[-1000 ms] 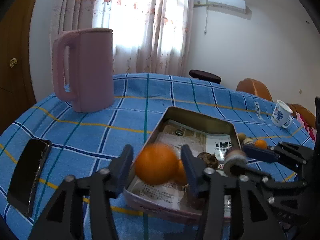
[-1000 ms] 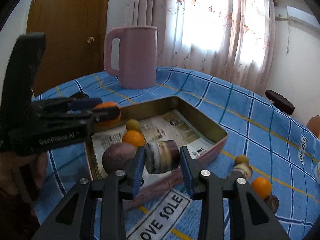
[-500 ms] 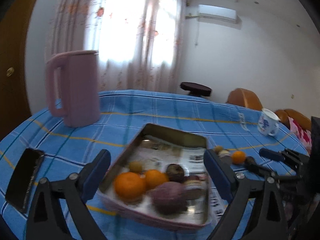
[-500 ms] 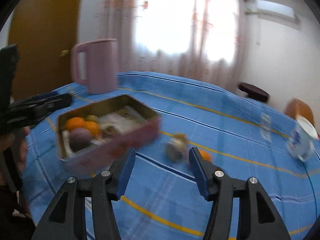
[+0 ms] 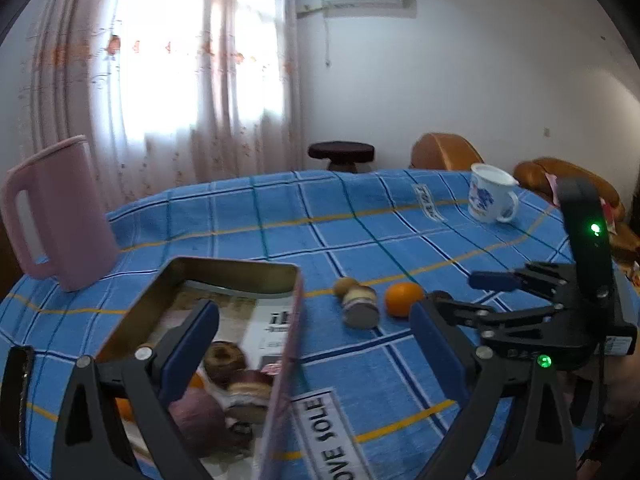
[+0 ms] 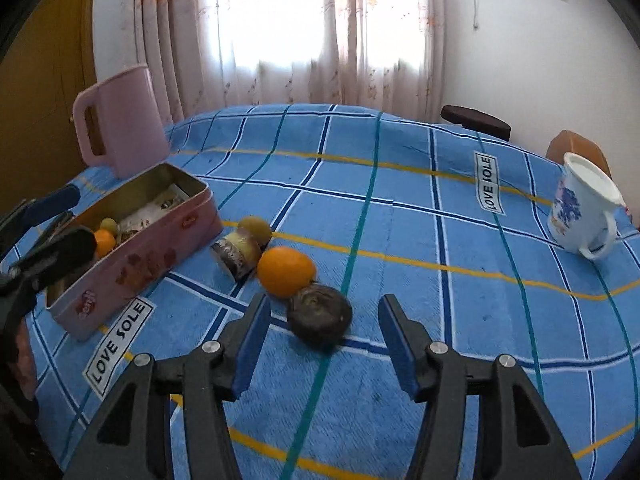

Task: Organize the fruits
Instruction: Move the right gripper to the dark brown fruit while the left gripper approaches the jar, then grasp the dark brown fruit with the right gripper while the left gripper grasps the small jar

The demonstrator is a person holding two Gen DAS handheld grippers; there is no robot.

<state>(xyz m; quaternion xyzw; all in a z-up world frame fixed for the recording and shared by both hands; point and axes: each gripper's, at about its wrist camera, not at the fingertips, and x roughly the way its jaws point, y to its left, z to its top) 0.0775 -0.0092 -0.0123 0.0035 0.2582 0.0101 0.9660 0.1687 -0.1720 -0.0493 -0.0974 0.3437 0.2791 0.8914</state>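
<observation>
**Both grippers empty; four fruits loose on the cloth beside the tin**

Right gripper: angled down at the blue checked tablecloth, jaws parted with nothing gripped; they widened earlier in the last second. A dark brown round fruit lies on the cloth just ahead of the gap, touching neither pad.

Left gripper: tilted down, jaws released and spread wide, having just been opening. They straddle the right wall of the pink tin; nothing is between the pads.

Loose on the cloth, counted from the right wrist view: four items in a row running from the dark fruit towards the tin. One orange touches the dark fruit; beyond it lie one banded cylindrical piece on its side and one yellow-green fruit.

Inside the tin, near its closer end: several fruits heaped together, the exact count unclear.

Other items: one pink jug behind the tin; one white mug near the table's right edge.
</observation>
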